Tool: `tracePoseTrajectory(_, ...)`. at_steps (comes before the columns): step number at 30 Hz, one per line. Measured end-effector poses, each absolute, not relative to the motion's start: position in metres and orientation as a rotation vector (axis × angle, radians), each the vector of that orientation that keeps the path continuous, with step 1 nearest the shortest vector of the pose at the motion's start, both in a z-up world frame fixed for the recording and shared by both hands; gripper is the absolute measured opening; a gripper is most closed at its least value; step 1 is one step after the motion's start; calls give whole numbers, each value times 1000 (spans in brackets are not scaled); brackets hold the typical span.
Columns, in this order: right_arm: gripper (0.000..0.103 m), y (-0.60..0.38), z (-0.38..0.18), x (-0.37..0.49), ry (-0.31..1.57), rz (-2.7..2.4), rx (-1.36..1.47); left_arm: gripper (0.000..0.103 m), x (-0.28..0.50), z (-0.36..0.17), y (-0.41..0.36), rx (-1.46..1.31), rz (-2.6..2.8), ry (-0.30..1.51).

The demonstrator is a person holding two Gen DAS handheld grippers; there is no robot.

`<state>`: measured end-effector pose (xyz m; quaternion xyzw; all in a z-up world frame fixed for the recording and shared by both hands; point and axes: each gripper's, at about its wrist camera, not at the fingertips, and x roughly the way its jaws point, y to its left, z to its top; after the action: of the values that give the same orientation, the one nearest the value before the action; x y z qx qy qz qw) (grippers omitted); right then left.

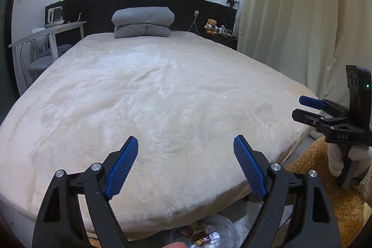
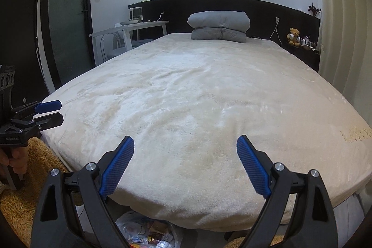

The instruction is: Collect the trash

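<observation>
Both grippers, left gripper (image 1: 186, 164) and right gripper (image 2: 186, 164), hang spread wide above the bed (image 1: 162, 90), with a trash bag (image 2: 148, 234) on the floor below.

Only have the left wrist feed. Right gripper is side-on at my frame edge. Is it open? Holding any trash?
Observer: The right wrist view looks straight along it. The right gripper is open with nothing between its pads, only the bed blanket beyond.
Operator: What's left of the white desk? It's cut off for me.
Observer: A dark-framed door with a frosted glass panel stands there.
Operator: Anything on the blanket's right edge?
Observer: There is gold lettering on the blanket near that edge, too blurred to read. No trash lies there.
</observation>
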<state>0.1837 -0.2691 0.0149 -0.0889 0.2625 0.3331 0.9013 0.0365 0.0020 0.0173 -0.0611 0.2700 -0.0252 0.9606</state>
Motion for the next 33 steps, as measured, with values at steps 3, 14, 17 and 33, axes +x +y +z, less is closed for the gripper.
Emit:
tracePoseTrajectory(3,89,-265,10,185,539,693,-183,94,33,16,1,-142,-51,522)
tracePoseTrajectory(14,98,-256,8,177,481,677,-203,97,21,20,-3,-132,-11,455)
tracePoseTrajectory(17,98,-256,9,175,472,673,-201,97,21,19,-5,-130,-9,453)
tracePoseTrajectory(33,98,-258,9,177,484,667,-191,97,18,18,-9,-107,-8,448)
